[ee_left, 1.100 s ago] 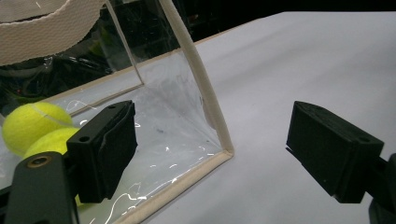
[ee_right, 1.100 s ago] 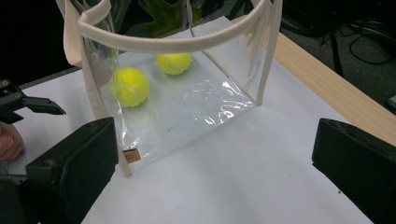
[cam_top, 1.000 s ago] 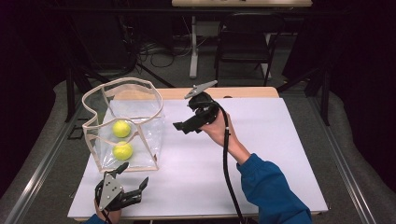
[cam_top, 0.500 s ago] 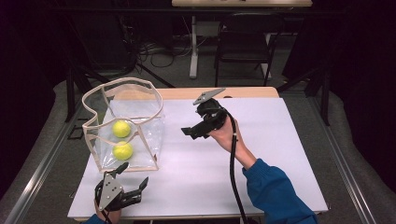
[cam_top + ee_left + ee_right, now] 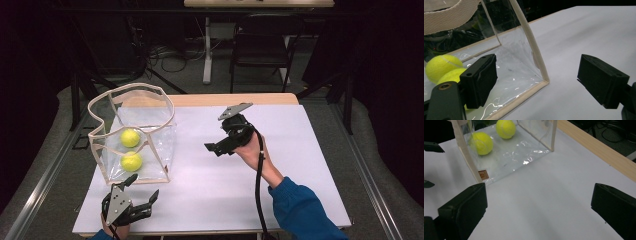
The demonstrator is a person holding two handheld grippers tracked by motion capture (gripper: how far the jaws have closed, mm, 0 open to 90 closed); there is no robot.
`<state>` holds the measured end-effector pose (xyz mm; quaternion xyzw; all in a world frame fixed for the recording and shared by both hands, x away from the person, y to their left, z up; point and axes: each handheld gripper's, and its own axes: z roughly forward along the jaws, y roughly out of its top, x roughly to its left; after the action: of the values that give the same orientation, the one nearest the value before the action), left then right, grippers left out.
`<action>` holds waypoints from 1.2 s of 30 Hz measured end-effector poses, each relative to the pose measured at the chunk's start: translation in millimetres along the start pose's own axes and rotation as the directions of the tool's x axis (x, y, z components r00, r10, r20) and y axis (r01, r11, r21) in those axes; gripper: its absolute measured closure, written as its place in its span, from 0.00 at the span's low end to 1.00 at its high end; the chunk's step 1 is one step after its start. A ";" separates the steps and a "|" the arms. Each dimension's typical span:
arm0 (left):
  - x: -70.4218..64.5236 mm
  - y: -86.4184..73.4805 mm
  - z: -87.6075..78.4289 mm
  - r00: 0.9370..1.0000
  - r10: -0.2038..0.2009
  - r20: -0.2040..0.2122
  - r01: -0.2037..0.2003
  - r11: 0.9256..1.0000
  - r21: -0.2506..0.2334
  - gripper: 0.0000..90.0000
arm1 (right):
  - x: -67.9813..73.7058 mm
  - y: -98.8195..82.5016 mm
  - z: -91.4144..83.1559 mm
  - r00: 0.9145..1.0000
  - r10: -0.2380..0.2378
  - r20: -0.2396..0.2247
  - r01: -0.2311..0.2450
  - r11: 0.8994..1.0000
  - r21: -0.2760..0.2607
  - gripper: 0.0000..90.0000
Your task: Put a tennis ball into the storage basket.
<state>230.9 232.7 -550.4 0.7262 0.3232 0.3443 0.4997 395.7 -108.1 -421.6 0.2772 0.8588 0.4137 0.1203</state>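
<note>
Two yellow tennis balls (image 5: 130, 138) (image 5: 131, 161) inside a clear plastic bag (image 5: 162, 150) with beige fabric trim, standing upright and open-topped on the left part of a white-covered table (image 5: 300, 165). Balls side by side on the bag's floor, one nearer the person, one farther; touching or just apart, hard to tell through the glare on the plastic. Left gripper (image 5: 142, 192) low at the near edge of the table, just in front of the bag's near side, jaws spread wide and empty; seen from its own camera, the bag's near corner seam (image 5: 534, 53) framed between the two black jaws, with both balls (image 5: 442, 66) behind the left-hand jaw. Right gripper (image 5: 214, 147) held up in a hand (image 5: 250, 150) over the middle of the table, well apart from the bag, tilted down and pointed toward it, grey plate on top, black cable (image 5: 258, 190) trailing along a blue sleeve (image 5: 305, 212). Jaws likewise wide apart, nothing between them but bare white surface. From the right gripper view, bag (image 5: 529, 147) ahead and to the left, a small brown label (image 5: 483, 175) at its lower corner, wooden table edge (image 5: 599, 150) at the right.
</note>
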 end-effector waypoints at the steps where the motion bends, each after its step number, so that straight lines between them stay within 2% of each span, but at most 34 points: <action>1: 0.0 0.0 0.0 1.000 0.001 0.001 -0.001 1.000 0.000 0.18 | -0.1 -2.8 -0.9 1.000 0.002 -0.002 -0.002 1.000 0.003 0.00; 15: 0.6 -0.2 -0.1 1.000 0.000 -0.001 0.000 1.000 0.000 0.18 | 4.4 -33.2 -10.8 0.999 -0.012 0.034 0.011 0.999 0.033 0.00; 36: 0.2 -0.1 0.3 1.000 0.002 -0.001 -0.002 1.000 0.002 0.18 | 4.4 -74.6 -24.7 0.998 0.005 0.064 -0.009 0.999 0.053 0.00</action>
<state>231.2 232.7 -550.5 0.7268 0.3231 0.3447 0.4986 353.3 -159.1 -464.0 0.2964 0.8643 0.3818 0.1389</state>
